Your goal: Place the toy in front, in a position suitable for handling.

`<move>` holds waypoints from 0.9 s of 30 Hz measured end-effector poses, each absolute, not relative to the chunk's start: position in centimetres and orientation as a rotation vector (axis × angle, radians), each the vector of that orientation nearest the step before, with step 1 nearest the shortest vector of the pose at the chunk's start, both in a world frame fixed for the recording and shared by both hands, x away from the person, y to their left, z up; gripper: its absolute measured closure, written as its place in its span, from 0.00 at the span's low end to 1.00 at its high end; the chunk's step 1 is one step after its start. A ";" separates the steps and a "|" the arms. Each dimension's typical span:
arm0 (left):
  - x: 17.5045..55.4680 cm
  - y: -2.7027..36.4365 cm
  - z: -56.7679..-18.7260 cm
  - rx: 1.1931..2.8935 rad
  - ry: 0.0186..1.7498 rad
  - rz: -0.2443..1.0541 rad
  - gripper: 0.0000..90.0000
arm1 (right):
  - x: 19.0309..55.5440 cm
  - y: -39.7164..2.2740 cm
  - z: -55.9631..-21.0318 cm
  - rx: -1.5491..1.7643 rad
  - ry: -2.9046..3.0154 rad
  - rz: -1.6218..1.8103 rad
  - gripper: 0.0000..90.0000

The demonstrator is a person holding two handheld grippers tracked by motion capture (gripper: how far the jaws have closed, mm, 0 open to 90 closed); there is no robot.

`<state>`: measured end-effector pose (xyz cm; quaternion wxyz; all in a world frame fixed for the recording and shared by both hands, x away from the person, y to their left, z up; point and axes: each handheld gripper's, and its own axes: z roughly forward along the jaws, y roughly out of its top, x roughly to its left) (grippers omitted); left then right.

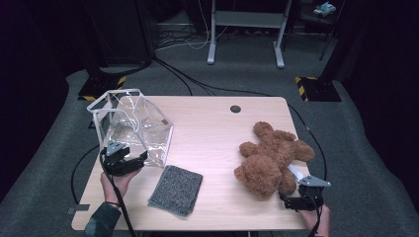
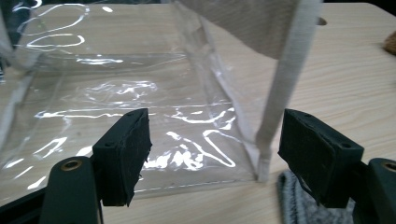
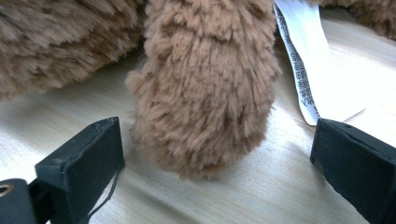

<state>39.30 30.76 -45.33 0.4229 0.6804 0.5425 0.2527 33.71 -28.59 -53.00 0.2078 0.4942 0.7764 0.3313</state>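
Observation:
A clear plastic bag (image 1: 133,126) with white trim stands open at the table's left. My left gripper (image 1: 123,160) sits just in front of it, jaws open. In the left gripper view the bag (image 2: 116,93) lies ahead of the left gripper (image 2: 212,140), its white corner seam between the pads, untouched. A brown teddy bear (image 1: 269,155) lies at the right. My right gripper (image 1: 292,191) is at its near side, open. One furry leg (image 3: 205,93) sits between the right gripper's (image 3: 215,154) pads without contact, next to a white tag (image 3: 303,60).
A grey cloth (image 1: 176,190) lies flat near the front edge of the wooden table (image 1: 212,123), its corner (image 2: 292,200) by my left gripper. A cable hole (image 1: 235,108) sits at the back. Cables and desk legs (image 1: 212,49) are on the floor beyond.

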 end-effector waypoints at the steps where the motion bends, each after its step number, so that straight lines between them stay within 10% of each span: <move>1: 39.4 30.4 -45.4 1.705 1.352 0.632 0.27 | 33.7 -28.6 -53.0 1.376 2.161 0.923 0.02; 8: 40.3 28.9 -45.6 1.732 1.350 0.643 0.35 | 33.7 -28.6 -53.0 1.376 2.161 0.923 0.02; 11: 41.0 29.3 -46.2 1.725 1.343 0.632 0.60 | 33.7 -28.6 -53.0 1.377 2.160 0.923 0.02; 17: 42.0 30.2 -46.8 1.730 1.285 0.619 0.78 | 33.7 -28.6 -53.0 1.380 2.156 0.924 0.03; 27: 44.8 32.1 -47.0 1.721 1.272 0.582 0.83 | 33.7 -28.6 -53.0 1.385 2.149 0.921 0.03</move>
